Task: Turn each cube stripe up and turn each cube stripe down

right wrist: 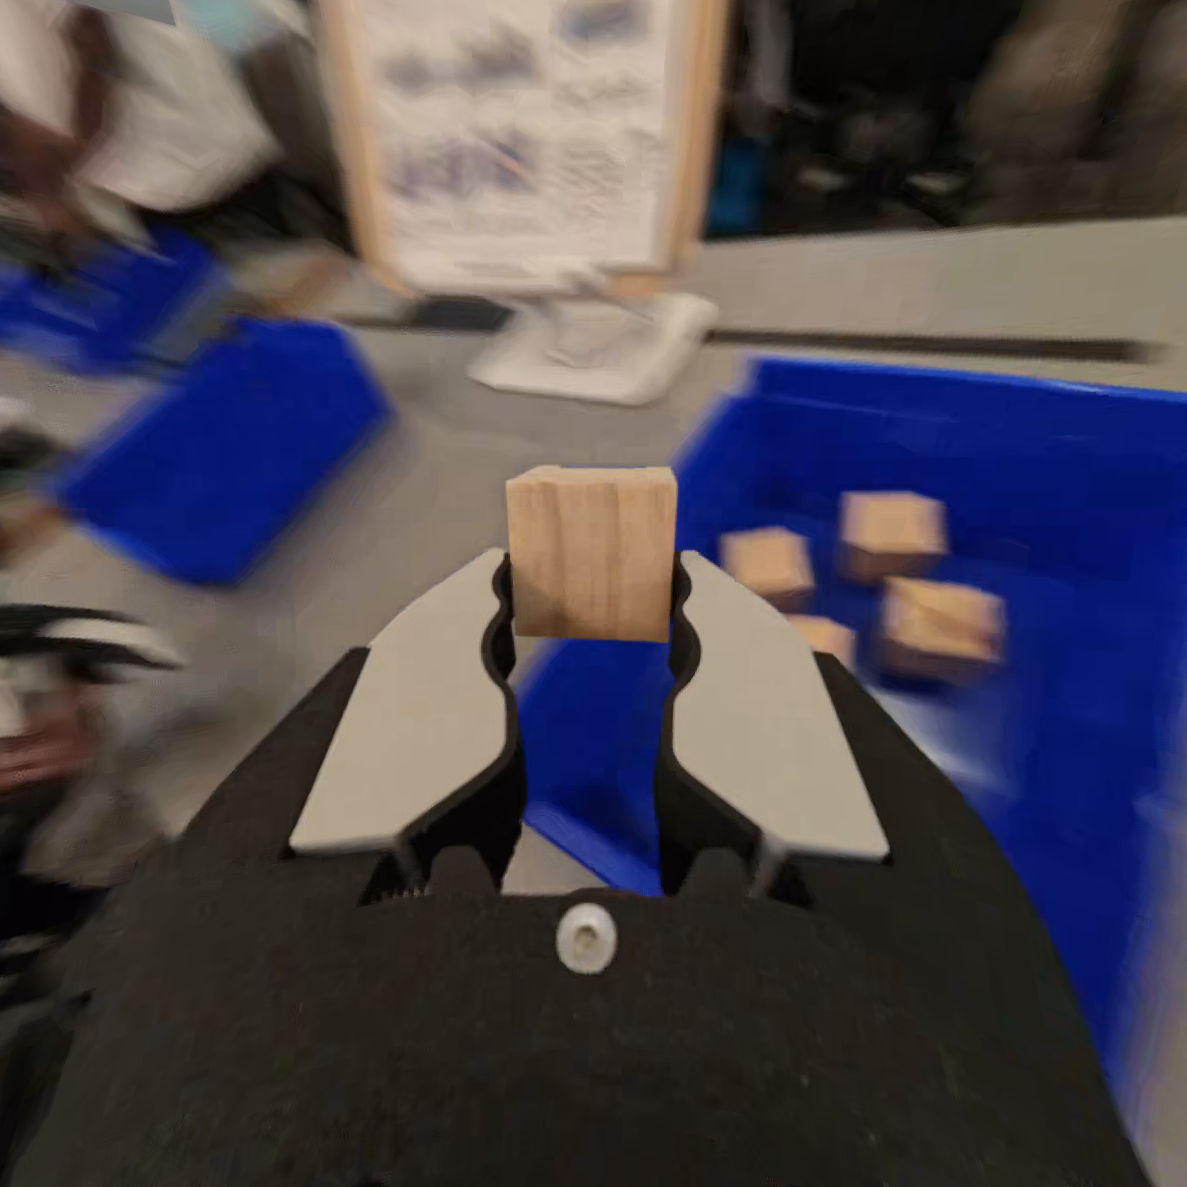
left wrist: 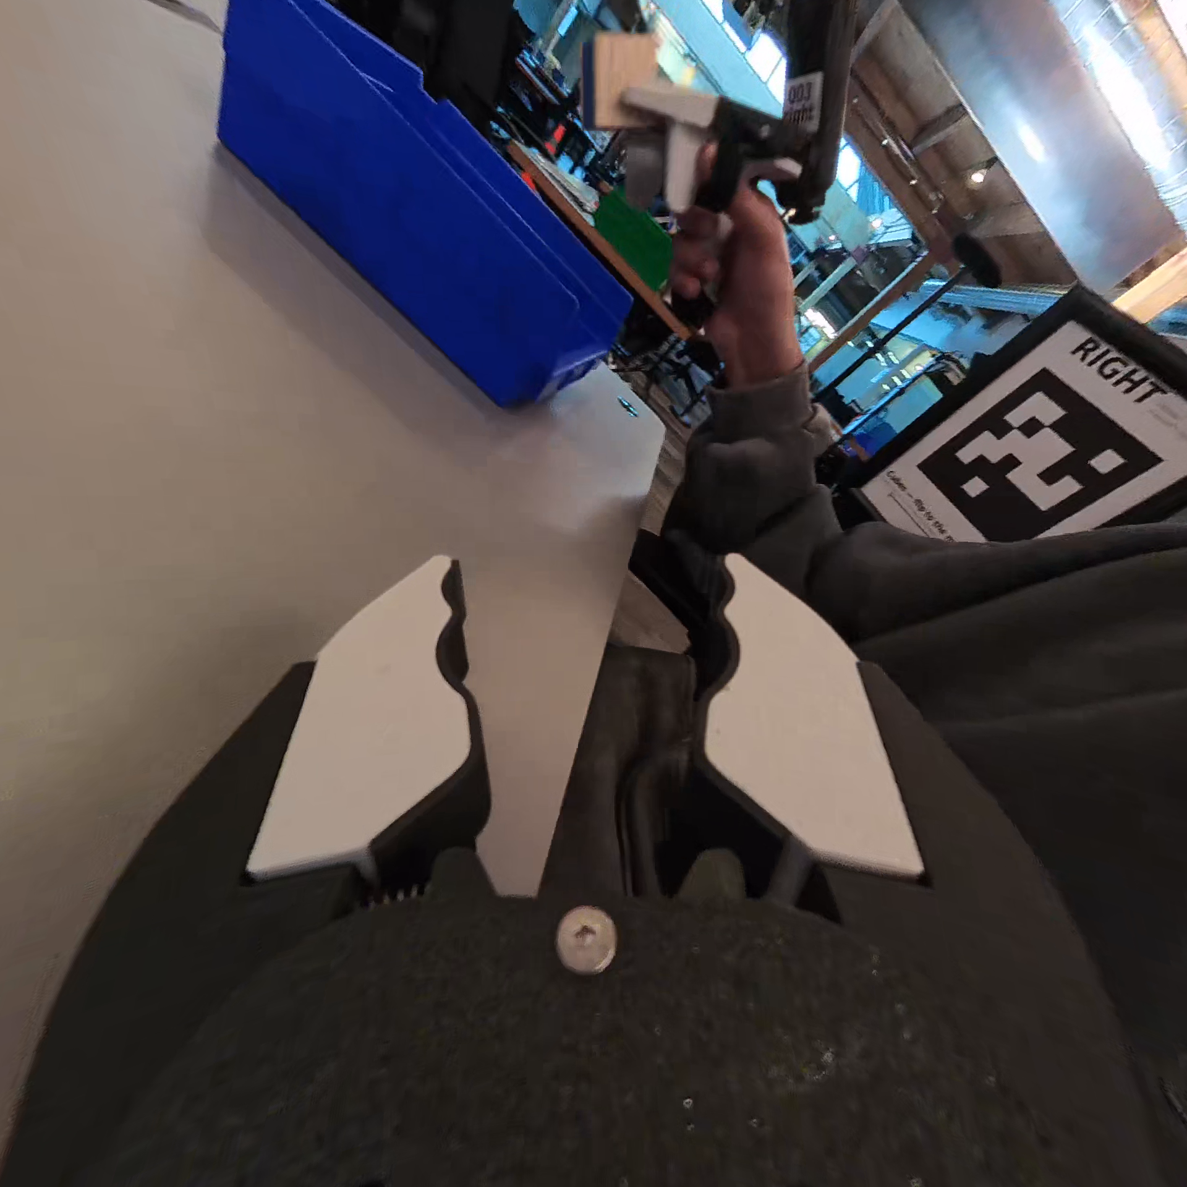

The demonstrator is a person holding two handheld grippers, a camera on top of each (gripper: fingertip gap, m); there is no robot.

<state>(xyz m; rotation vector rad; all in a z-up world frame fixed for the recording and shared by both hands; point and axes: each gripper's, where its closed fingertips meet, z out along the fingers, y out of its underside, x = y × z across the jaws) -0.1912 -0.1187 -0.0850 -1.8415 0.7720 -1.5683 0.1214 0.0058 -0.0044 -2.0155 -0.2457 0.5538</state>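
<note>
The right gripper is clamped on a wooden cube above the blue bin, more cubes at 3 o'clock, while the left gripper hangs apart over the tabletop.

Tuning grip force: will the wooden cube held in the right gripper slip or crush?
The wooden cube looks rigid, so crushing seems unlikely. Only the right gripper tips pinch its flat lower sides, so it might pivot. Probably light.
</note>
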